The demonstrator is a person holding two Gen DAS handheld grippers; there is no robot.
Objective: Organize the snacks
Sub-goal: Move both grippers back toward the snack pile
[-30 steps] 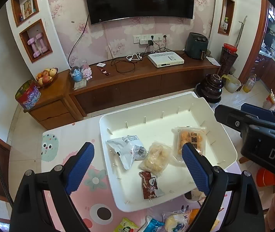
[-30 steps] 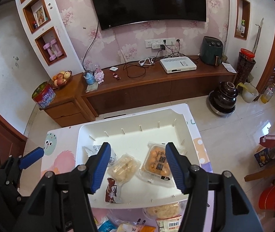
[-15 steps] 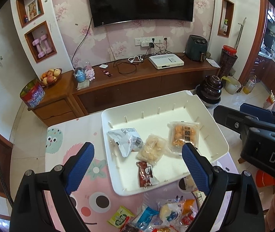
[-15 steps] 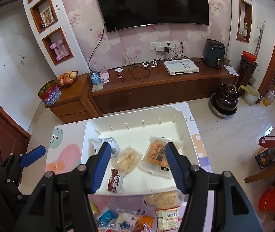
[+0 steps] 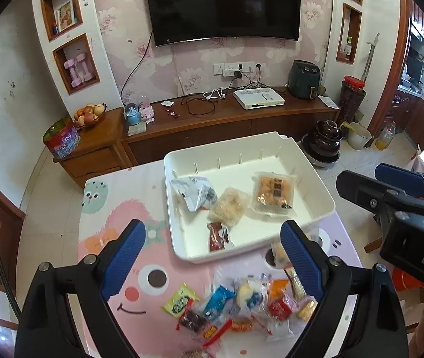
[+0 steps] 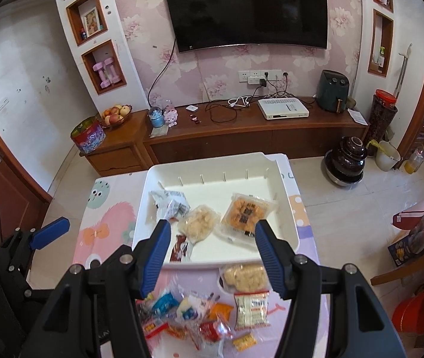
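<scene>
A white tray (image 5: 310, 176) (image 6: 286, 208) sits on the pink cartoon tablecloth (image 5: 116, 226). It holds a silver bag (image 5: 194, 192), a clear pack of pale puffs (image 5: 228, 207), an orange cake pack (image 5: 273, 192) (image 6: 246, 211) and a small brown bar (image 5: 217, 235). A pile of loose snacks (image 5: 241, 307) (image 6: 194, 313) lies in front of the tray. My left gripper (image 5: 212, 253) is open and empty above the pile. My right gripper (image 6: 212, 247) is open and empty above the tray's front rim.
A pale cake pack (image 6: 244, 276) and a white sachet (image 6: 252, 310) lie right of the pile. A wooden TV cabinet (image 6: 241, 131) stands behind the table. A dark jar (image 6: 347, 161) and a red stool (image 6: 411, 313) are on the floor at right.
Both grippers have pulled back and up from the tray, so the loose snack pile in front of it has come into view. Both stay open.
</scene>
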